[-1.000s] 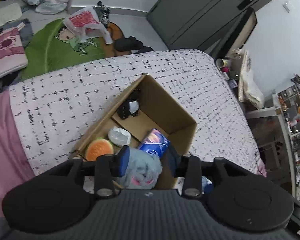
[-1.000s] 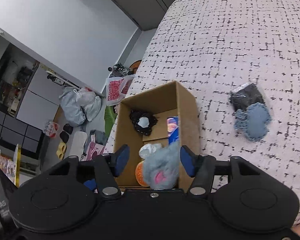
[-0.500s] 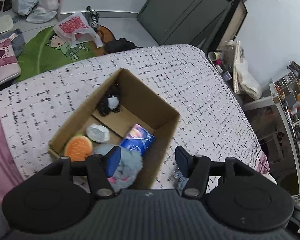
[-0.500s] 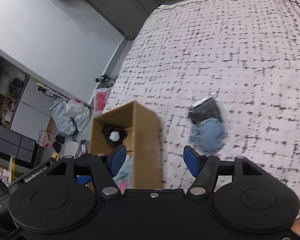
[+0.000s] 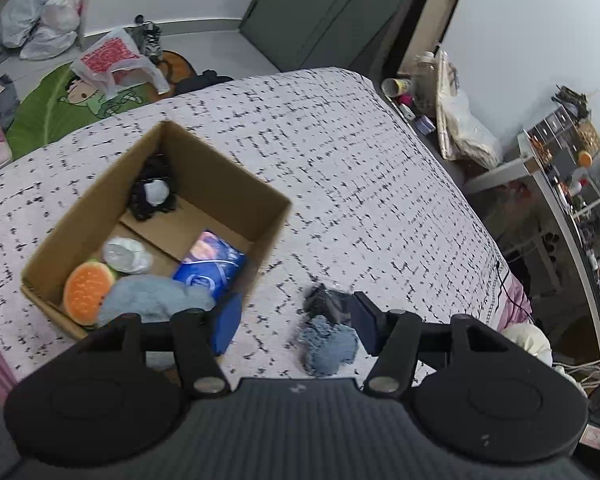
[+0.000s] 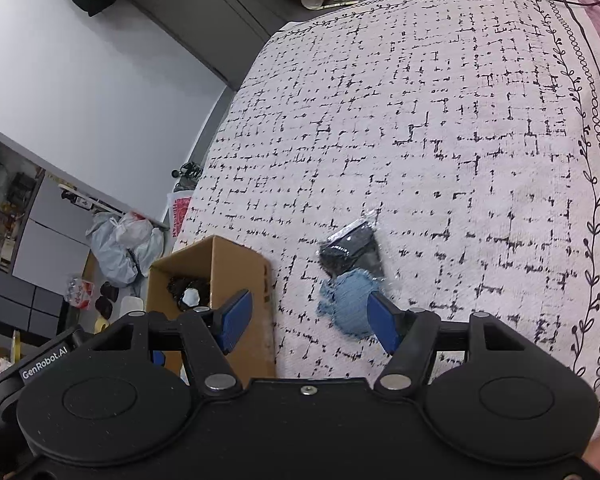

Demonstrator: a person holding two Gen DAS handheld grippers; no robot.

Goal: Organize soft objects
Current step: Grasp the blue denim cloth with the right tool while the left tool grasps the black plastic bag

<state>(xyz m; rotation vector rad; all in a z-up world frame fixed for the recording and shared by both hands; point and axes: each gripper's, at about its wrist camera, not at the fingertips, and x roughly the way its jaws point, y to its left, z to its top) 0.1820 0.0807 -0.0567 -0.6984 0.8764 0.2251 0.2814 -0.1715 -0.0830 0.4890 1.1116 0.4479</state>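
A cardboard box (image 5: pixel 236 184) stands on the patterned bedspread (image 5: pixel 360 160). It holds a grey plush (image 5: pixel 152 296), an orange round plush (image 5: pixel 86 292), a blue packet (image 5: pixel 210 266), a white wrapped item (image 5: pixel 126 254) and a black fuzzy item (image 5: pixel 152 194). A blue knitted piece (image 5: pixel 328 344) and a black piece in clear wrap (image 5: pixel 326 302) lie together on the bed right of the box, also in the right wrist view (image 6: pixel 348 304) (image 6: pixel 352 252). My left gripper (image 5: pixel 296 326) is open and empty just above them. My right gripper (image 6: pixel 308 320) is open and empty, between the box (image 6: pixel 236 272) and the blue piece.
The bed edge drops to a floor with a green cartoon rug (image 5: pixel 60 108), plastic bags (image 5: pixel 40 12) and a red-white bag (image 5: pixel 108 54). Dark cabinets (image 5: pixel 320 8) stand behind; a cluttered shelf (image 5: pixel 572 168) is on the right.
Both grippers let go of the grey plush, which now lies in the box. Both have swung right, away from the box toward the blue and black pieces.
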